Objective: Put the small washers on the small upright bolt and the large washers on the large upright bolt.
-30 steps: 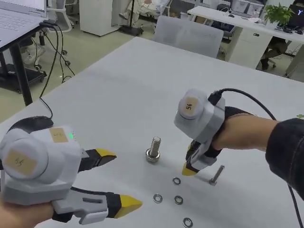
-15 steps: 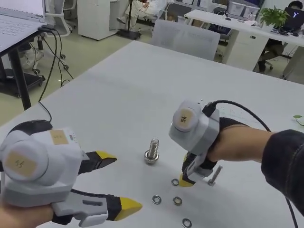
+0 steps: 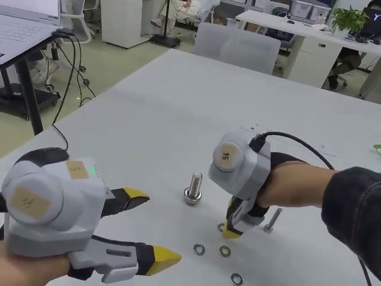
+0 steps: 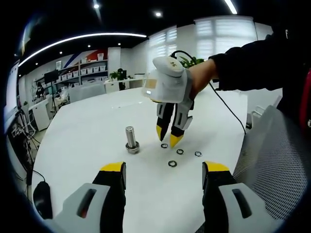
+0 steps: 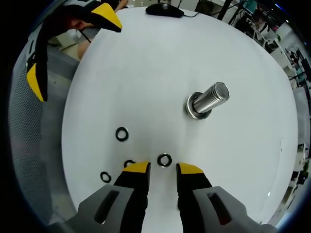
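Observation:
A large bolt (image 3: 193, 187) stands upright on its head mid-table, also in the left gripper view (image 4: 131, 140) and the right gripper view (image 5: 206, 99). A small bolt (image 3: 272, 219) lies tilted just right of my right gripper (image 3: 229, 231). That gripper points down, jaws slightly apart, tips straddling a washer (image 5: 164, 159) on the table (image 3: 178, 107); its own view shows the gap (image 5: 164, 168). Three more washers (image 3: 199, 249) (image 3: 225, 251) (image 3: 236, 278) lie nearer me. My left gripper (image 3: 152, 226) hovers open and empty at the lower left, its jaws wide (image 4: 165, 167).
A laptop (image 3: 24, 24) sits on a side stand at the far left, with cables hanging. A black mouse (image 3: 41, 156) lies by the table's left edge. A grey chair (image 3: 238, 47) stands at the far end, with desks behind it.
My right gripper has come down and slightly left, so its tips now sit at the washer nearest the large bolt. The left gripper has stayed about where it was.

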Action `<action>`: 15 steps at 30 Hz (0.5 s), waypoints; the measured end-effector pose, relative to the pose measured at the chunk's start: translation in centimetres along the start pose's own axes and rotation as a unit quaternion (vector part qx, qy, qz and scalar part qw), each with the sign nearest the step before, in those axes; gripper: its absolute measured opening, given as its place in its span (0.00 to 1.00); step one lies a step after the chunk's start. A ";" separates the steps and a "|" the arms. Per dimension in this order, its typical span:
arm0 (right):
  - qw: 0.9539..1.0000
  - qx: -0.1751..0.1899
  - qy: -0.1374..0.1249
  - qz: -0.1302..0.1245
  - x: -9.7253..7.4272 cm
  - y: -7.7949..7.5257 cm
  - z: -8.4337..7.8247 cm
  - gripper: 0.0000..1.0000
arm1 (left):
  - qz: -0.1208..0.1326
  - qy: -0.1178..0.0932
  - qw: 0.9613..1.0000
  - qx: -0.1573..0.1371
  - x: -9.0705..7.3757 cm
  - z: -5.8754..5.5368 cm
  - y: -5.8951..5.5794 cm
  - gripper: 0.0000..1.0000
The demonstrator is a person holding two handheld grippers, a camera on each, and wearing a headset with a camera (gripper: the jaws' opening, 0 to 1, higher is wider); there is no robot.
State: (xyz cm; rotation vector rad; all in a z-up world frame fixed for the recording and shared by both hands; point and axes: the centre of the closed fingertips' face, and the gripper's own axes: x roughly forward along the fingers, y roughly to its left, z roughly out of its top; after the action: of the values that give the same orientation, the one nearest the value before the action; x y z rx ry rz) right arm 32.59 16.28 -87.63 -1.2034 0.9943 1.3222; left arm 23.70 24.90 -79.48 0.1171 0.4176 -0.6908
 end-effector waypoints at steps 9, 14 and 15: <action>1.000 -0.002 0.001 0.002 0.1 0.0 0.0 0.21 | -0.003 0.001 1.000 -0.001 0.0 0.0 -0.2 0.63; 1.000 -0.002 0.001 0.005 0.1 0.1 0.0 0.21 | -0.003 0.000 1.000 -0.002 0.0 0.0 -0.2 0.63; 1.000 0.000 0.001 0.006 0.1 0.1 0.0 0.21 | -0.003 0.000 1.000 -0.003 0.0 0.0 -0.2 0.62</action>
State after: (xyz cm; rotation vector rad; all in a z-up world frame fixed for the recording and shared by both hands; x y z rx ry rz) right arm 32.54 16.34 -87.75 -1.2023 1.0038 1.3303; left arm 23.60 24.72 -79.50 0.1110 0.4203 -0.6963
